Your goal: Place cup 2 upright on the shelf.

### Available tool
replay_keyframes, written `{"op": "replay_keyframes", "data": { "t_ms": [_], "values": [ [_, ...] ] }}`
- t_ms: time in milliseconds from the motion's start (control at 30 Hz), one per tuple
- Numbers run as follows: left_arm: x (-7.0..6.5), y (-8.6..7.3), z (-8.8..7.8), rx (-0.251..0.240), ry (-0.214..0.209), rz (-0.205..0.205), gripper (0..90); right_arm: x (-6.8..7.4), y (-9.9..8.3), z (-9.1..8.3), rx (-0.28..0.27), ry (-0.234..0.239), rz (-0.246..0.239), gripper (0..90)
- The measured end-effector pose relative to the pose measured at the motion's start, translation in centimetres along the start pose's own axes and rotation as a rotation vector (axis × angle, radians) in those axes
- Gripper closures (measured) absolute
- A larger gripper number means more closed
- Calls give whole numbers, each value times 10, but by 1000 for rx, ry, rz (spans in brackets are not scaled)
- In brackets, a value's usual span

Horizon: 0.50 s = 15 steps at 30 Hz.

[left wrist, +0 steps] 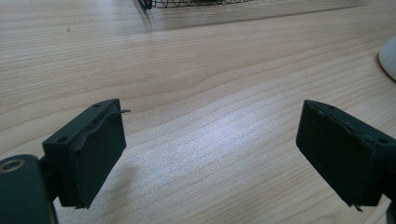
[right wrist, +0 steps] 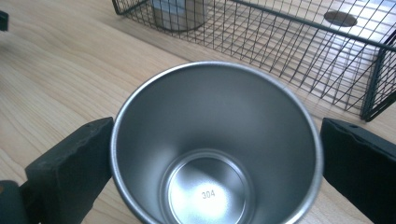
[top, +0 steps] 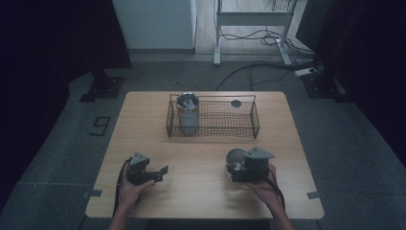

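right gripper [top: 238, 168] has a steel cup [right wrist: 215, 149] between its jaws on the table [top: 201, 191], well in front of the basket [top: 213, 117]. both pads seem to touch the rim, so i'd call it gripped, probably headed for the basket, where another cup [top: 187, 112] stands in the left end. left gripper [left wrist: 210, 149] sits idle in front of the basket, jaws apart and empty.
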<state>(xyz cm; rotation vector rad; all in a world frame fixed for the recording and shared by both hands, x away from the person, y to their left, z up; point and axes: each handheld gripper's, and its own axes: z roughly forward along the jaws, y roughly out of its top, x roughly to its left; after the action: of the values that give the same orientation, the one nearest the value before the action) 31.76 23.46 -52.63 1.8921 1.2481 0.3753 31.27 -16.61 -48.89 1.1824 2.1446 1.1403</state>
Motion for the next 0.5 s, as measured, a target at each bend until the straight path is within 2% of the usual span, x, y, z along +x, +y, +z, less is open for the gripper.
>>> {"op": "replay_keyframes", "data": {
  "t_ms": [100, 167, 400, 500],
  "values": [
    [-1, 0, -1, -5, 1, 2, 83, 1, -1, 3, 16, -15, -12, 11],
    [-1, 0, -2, -6, 2, 2, 83, 1, -1, 4, 15, -1, -9, 54],
    [-2, 0, -2, -2, 5, 8, 83, -1, -4, 5, 2, 18, -21, 59],
    [-3, 1, -4, -9, 7, 13, 83, 0, -3, 5, 0, 4, -2, 61]
  ]
}}
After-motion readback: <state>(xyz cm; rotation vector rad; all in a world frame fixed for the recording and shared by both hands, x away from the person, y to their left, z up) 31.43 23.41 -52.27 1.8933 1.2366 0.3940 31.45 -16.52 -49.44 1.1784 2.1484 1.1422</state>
